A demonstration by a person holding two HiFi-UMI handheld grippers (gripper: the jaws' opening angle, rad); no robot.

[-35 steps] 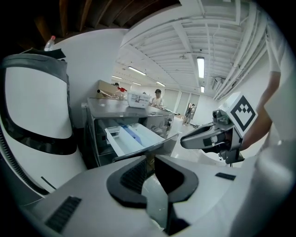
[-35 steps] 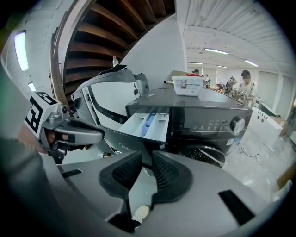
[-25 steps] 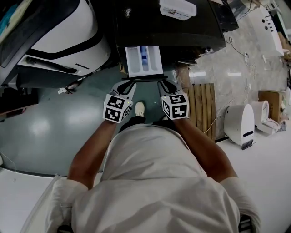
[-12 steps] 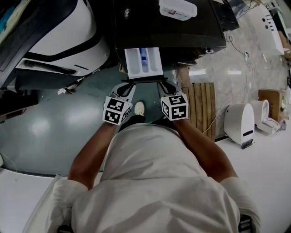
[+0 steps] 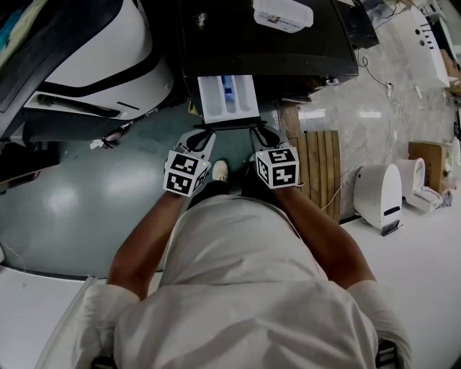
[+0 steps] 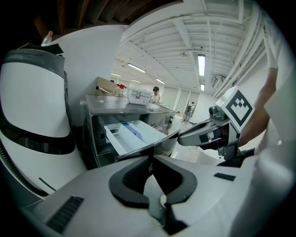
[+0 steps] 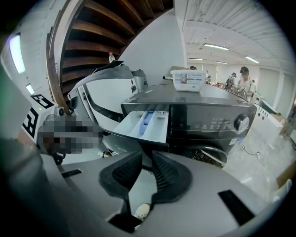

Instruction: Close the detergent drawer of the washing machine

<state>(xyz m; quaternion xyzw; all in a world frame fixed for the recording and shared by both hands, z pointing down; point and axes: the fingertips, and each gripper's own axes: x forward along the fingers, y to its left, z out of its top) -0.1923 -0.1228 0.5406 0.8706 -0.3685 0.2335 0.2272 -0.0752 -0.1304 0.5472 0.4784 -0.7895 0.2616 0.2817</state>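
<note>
Room: workshop with a grey-green floor (image 5: 94, 180) to the left and pale tiles to the right, seen steeply from above over the person's shoulders.
Washing machine: dark washing machine (image 5: 288, 50) at the top of the head view, with a white lidded box (image 5: 282, 14) on its top.
Detergent drawer: drawer (image 5: 229, 97) pulled well out of the upper left of the machine's front; its white compartments lie open to view, with a blue insert (image 5: 228, 90) in the middle one. Its dark front panel faces the person.
Left tongs: left gripper (image 5: 200, 135) at the left end of the drawer's front panel, tips right at the panel's edge; I cannot tell whether they touch it. The jaws are drawn together to a mere slit and have hold of nothing.
Right tongs: right gripper (image 5: 258, 134) at the right end of the same panel, level with the other. Its jaws stand a narrow gap apart, nothing between them, and the floor shows through the gap.
Beside the machine: large white rounded housing with black bands (image 5: 108, 58) to the left; slatted wooden board (image 5: 320, 169) on the floor to the right.
Below: pale shoe (image 5: 220, 171) on the floor between the two grippers.
</note>
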